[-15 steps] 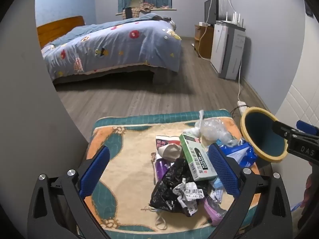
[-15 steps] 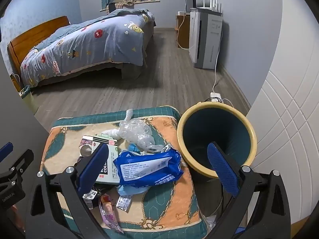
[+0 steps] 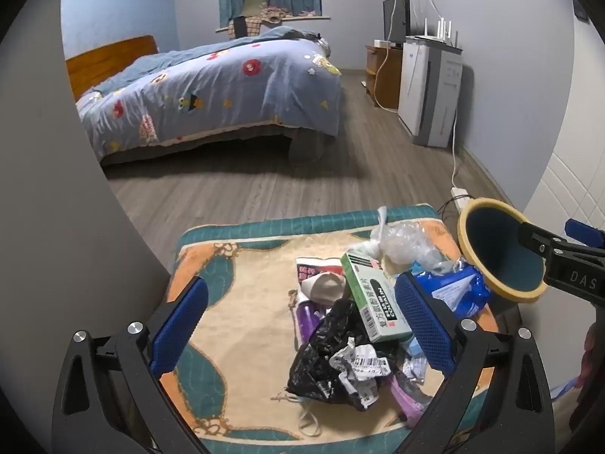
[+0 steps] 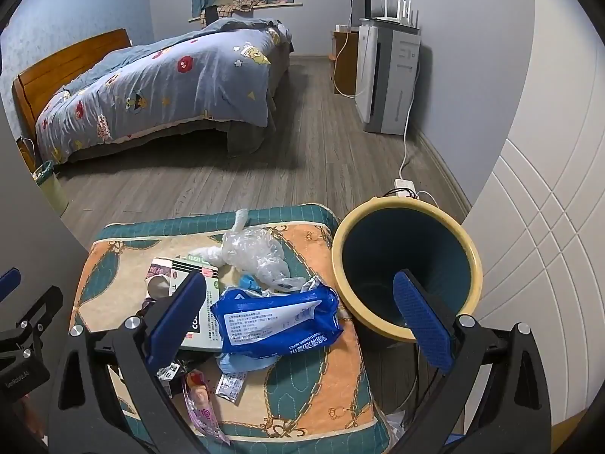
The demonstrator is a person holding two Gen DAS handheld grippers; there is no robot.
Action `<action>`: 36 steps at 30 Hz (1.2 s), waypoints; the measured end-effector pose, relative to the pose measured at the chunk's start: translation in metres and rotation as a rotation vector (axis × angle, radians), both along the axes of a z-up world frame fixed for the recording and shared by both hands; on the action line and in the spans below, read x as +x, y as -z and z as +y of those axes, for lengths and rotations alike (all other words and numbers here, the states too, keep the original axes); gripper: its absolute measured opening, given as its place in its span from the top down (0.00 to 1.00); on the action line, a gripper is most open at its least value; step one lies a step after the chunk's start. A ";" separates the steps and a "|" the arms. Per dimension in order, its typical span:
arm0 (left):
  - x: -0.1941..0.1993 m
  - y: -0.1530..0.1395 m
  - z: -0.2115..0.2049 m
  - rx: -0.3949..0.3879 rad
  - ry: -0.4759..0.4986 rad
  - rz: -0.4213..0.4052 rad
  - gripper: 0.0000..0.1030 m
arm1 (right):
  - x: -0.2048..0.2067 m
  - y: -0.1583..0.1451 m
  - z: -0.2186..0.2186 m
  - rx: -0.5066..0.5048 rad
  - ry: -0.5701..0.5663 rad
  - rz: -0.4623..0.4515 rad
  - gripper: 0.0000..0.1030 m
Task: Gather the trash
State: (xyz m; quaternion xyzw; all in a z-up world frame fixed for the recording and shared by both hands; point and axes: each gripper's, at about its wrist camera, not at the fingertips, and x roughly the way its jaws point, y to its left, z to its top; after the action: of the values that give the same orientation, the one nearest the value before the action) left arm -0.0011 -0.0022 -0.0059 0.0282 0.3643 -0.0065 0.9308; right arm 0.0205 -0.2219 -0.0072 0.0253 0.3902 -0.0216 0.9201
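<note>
A pile of trash lies on a patterned cushion (image 3: 242, 302): a green and white box (image 3: 374, 302), a crumpled black bag (image 3: 325, 355), a blue wipes pack (image 4: 280, 321), a clear plastic bag (image 4: 257, 253) and small wrappers. A yellow-rimmed teal bin (image 4: 404, 272) stands right of the cushion. My left gripper (image 3: 302, 329) is open and empty above the pile. My right gripper (image 4: 302, 321) is open and empty, its jaws straddling the wipes pack and the bin's near rim.
A bed with a blue quilt (image 3: 211, 90) stands beyond on the wood floor. A white appliance (image 3: 431, 90) and a power strip (image 4: 404, 183) with cables sit along the right wall. A grey wall is close on the left.
Both grippers have shifted only slightly; the trash and the bin have not moved.
</note>
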 end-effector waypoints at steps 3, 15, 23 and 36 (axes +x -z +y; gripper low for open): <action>0.000 0.000 -0.001 0.005 0.001 -0.001 0.05 | 0.004 0.000 -0.006 0.001 -0.001 0.008 0.05; 0.001 0.000 -0.002 0.007 0.003 0.002 0.05 | 0.001 0.006 0.003 -0.017 0.002 0.007 0.05; 0.001 -0.001 -0.003 0.007 0.000 0.001 0.05 | 0.001 0.007 0.004 -0.023 0.001 0.011 0.05; 0.001 -0.001 -0.003 0.007 0.000 0.002 0.05 | 0.001 0.007 0.005 -0.022 -0.001 0.016 0.05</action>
State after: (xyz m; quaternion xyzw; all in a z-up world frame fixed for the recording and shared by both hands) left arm -0.0003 -0.0052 -0.0046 0.0317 0.3651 -0.0054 0.9304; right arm 0.0212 -0.2174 -0.0146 0.0148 0.3974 -0.0259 0.9172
